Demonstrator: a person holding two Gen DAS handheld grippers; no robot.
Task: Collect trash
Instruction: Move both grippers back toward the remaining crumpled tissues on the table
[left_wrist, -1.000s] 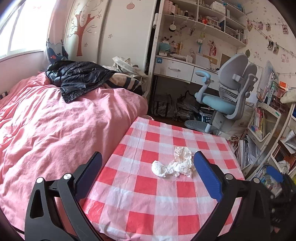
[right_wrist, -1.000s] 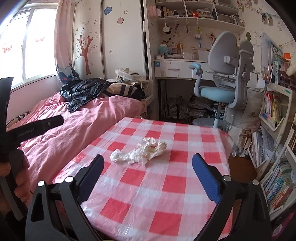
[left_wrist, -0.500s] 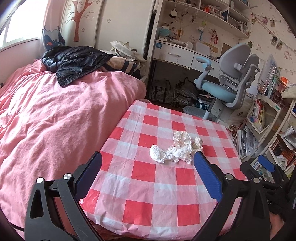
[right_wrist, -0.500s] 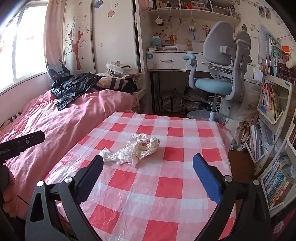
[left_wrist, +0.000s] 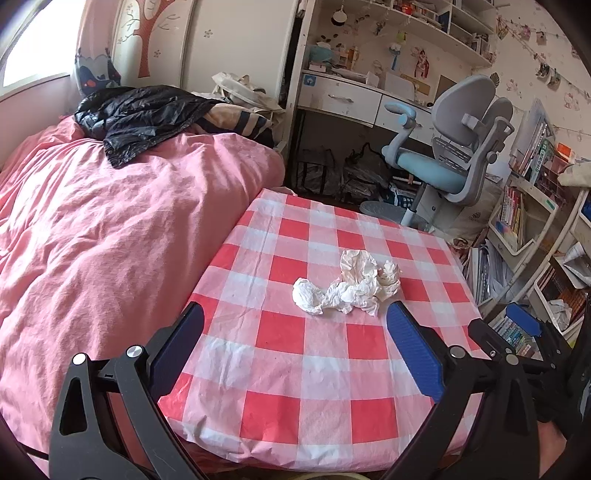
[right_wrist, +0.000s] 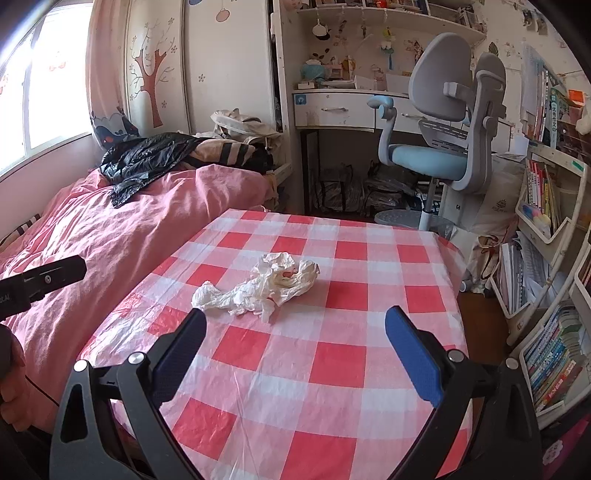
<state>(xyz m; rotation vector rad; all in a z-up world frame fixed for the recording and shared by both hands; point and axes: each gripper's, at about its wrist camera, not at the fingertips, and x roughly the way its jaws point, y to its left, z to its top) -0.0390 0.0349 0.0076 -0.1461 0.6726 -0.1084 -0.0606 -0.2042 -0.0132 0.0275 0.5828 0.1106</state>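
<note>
A crumpled white tissue wad (left_wrist: 349, 282) (right_wrist: 258, 286) lies near the middle of the small table with the red-and-white checked plastic cloth (left_wrist: 303, 373) (right_wrist: 332, 362), one twisted tail trailing toward the bed side. The left gripper (left_wrist: 295, 345) hovers over the table's near edge, blue-padded jaws spread wide and gripping nothing; the wad sits just beyond and between its fingertips, apart from both. The right gripper (right_wrist: 295, 345) hangs over the near half of the table, jaws equally wide and bare, the wad ahead of its left finger. A bed under a rumpled pink duvet (left_wrist: 110, 229) (right_wrist: 118, 236) butts against the table's left side, a shiny black jacket (left_wrist: 140, 114) (right_wrist: 147, 155) heaped at its far end. Beyond the table's far edge stands a grey-and-blue desk chair (left_wrist: 450, 155) (right_wrist: 443, 125).
</note>
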